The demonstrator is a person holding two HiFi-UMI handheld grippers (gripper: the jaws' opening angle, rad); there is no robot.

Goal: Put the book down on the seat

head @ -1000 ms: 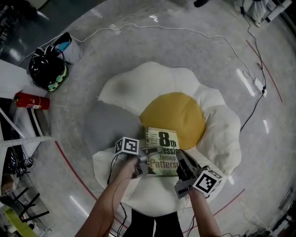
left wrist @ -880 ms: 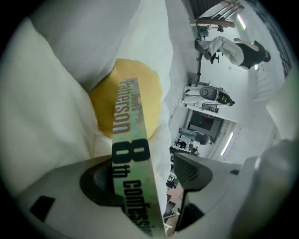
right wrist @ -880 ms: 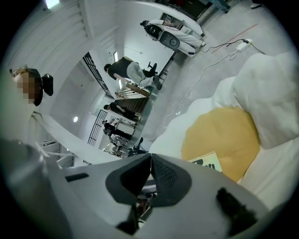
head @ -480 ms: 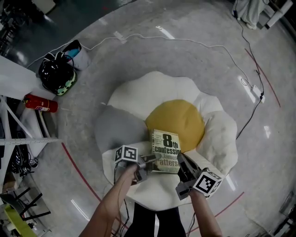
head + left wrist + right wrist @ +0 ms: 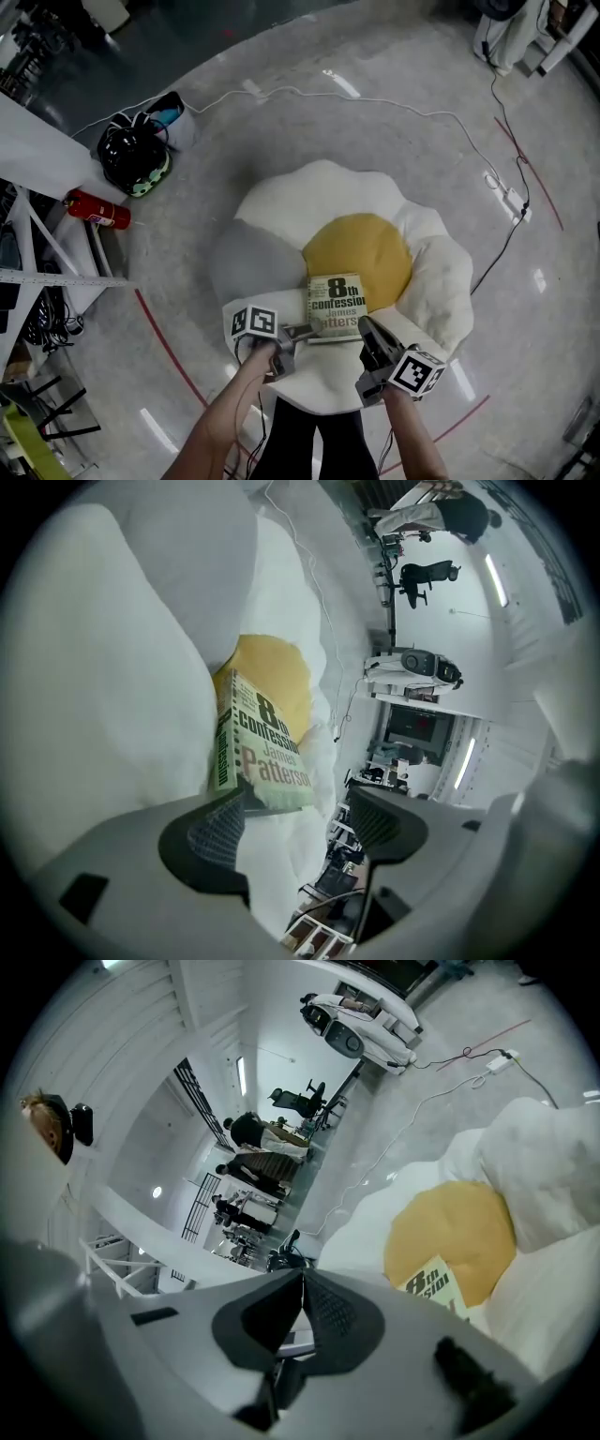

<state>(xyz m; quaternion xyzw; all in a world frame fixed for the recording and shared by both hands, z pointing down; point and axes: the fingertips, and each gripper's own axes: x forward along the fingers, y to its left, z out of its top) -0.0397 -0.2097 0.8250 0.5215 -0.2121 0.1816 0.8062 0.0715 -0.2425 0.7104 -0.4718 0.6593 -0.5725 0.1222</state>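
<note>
Lying on fried-egg seat (image 5: 319, 202): book (image 5: 336, 306), unobstructed. Left gripper (image 5: 298, 331) jaws just been opening, wide, empty; right gripper (image 5: 367, 330) pinched together, empty. Left of seat: black helmet (image 5: 134, 157), fire extinguisher (image 5: 97, 210).

Dim overhead light, floor glare — fisheye edges

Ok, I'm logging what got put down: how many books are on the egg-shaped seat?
1. The book lies on the seat, overlapping the near edge of its yellow centre; folds might hide another.
</note>
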